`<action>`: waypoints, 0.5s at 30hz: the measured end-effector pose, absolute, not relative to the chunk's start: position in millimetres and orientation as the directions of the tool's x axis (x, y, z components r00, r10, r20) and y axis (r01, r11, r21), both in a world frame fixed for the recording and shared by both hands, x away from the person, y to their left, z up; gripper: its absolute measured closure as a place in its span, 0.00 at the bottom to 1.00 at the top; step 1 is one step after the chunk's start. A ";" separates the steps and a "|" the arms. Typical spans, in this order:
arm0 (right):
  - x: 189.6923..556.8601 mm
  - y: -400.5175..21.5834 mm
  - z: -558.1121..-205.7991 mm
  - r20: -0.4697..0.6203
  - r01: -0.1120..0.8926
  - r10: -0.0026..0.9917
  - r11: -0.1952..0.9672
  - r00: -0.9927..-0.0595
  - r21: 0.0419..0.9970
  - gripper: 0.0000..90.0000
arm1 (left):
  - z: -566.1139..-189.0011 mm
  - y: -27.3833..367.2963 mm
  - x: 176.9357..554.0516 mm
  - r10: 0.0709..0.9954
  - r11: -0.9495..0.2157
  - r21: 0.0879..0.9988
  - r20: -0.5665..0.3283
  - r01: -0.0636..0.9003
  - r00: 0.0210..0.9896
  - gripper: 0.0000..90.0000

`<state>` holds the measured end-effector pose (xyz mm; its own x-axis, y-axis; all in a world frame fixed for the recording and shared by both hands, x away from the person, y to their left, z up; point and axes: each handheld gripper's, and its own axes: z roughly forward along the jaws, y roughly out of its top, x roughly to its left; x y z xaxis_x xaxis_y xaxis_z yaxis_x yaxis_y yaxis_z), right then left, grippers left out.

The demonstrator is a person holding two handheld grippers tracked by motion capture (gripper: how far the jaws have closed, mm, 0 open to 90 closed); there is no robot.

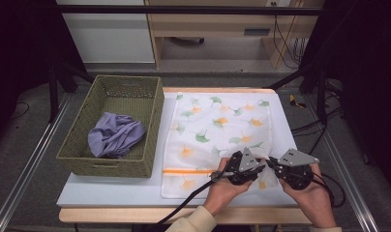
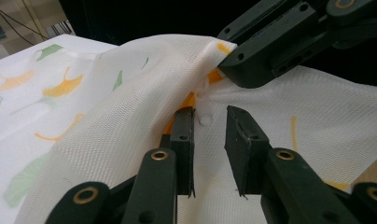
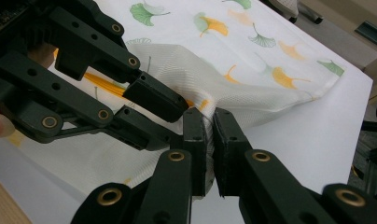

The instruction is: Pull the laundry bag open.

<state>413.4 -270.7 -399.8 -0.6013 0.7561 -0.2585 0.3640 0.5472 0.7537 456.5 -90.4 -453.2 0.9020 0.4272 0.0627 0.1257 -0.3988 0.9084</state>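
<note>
While right tongs [image 3: 210, 128] pinch mesh bag [image 1: 218, 130] edge, left tongs [image 2: 210, 135] gape around fabric, unclamped.

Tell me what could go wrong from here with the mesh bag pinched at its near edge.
1. The right gripper pinches only a thin fold of the mesh bag; a pull could slip it free.
2. The left gripper stands open with mesh and the small white zipper pull between its jaws; closing may catch fabric instead.
3. The two grippers sit very close together, so their jaws may knock against each other.
</note>
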 end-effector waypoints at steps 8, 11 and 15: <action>413.7 -270.6 -399.9 -0.251 0.366 0.755 0.545 -0.607 0.754 0.94 | -454.3 -92.9 461.9 0.428 -0.392 0.911 0.056 0.129 0.902 0.82; 413.7 -271.0 -399.9 -0.249 0.367 0.755 0.543 -0.607 0.755 0.94 | -454.2 -94.8 462.0 0.431 -0.389 0.913 0.060 0.126 0.900 0.83; 413.6 -271.6 -399.8 -0.243 0.369 0.756 0.540 -0.608 0.757 0.94 | -454.9 -96.9 461.9 0.439 -0.391 0.913 0.075 0.115 0.895 0.83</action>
